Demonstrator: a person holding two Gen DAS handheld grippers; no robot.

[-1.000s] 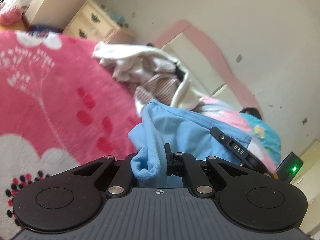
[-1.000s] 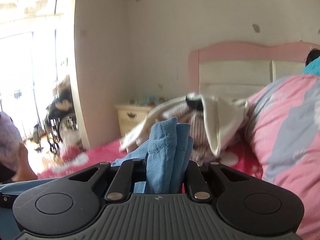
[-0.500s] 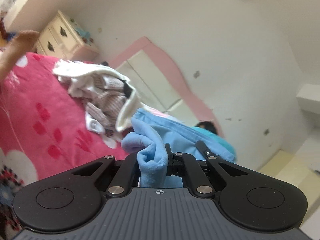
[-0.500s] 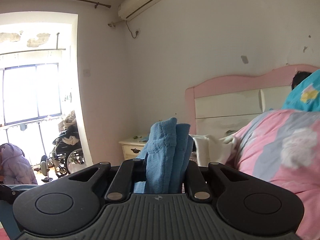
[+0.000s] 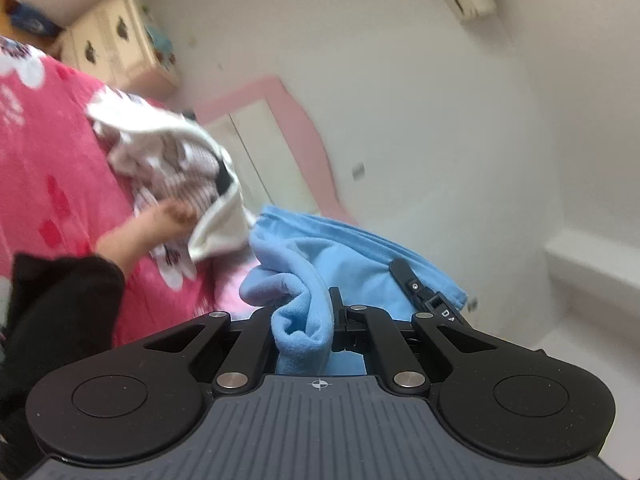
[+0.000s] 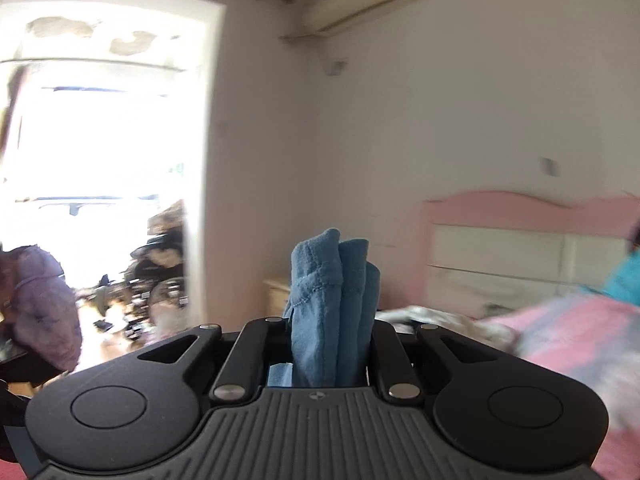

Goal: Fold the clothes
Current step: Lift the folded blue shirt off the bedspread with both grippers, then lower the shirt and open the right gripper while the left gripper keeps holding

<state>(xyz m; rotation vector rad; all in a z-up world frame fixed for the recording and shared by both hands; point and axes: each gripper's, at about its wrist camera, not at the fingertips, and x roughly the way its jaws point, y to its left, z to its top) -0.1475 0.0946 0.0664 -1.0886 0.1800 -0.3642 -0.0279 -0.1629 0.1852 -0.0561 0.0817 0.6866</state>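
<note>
A light blue garment (image 5: 344,256) hangs stretched between both grippers, lifted off the bed. My left gripper (image 5: 320,320) is shut on a bunched edge of it, and the cloth runs away to the right. In the right wrist view my right gripper (image 6: 334,320) is shut on a thick folded wad of the same blue garment (image 6: 332,280), which stands up between its jaws. Part of the right gripper's black body (image 5: 424,296) shows behind the cloth in the left view. A heap of white and striped clothes (image 5: 176,164) lies on the pink bed cover (image 5: 48,160).
A person's hand (image 5: 148,228) in a black sleeve (image 5: 60,312) reaches toward the clothes heap. A pink headboard (image 6: 520,236) and cream nightstand (image 5: 116,44) stand by the wall. A pink-grey quilt (image 6: 580,344) lies right. A bright doorway (image 6: 100,160) with clutter is on the left.
Both grippers rose with the blue garment, so the bed dropped lower in both views. The left view rolled and swung. A hand in a black sleeve came in toward the clothes heap.
</note>
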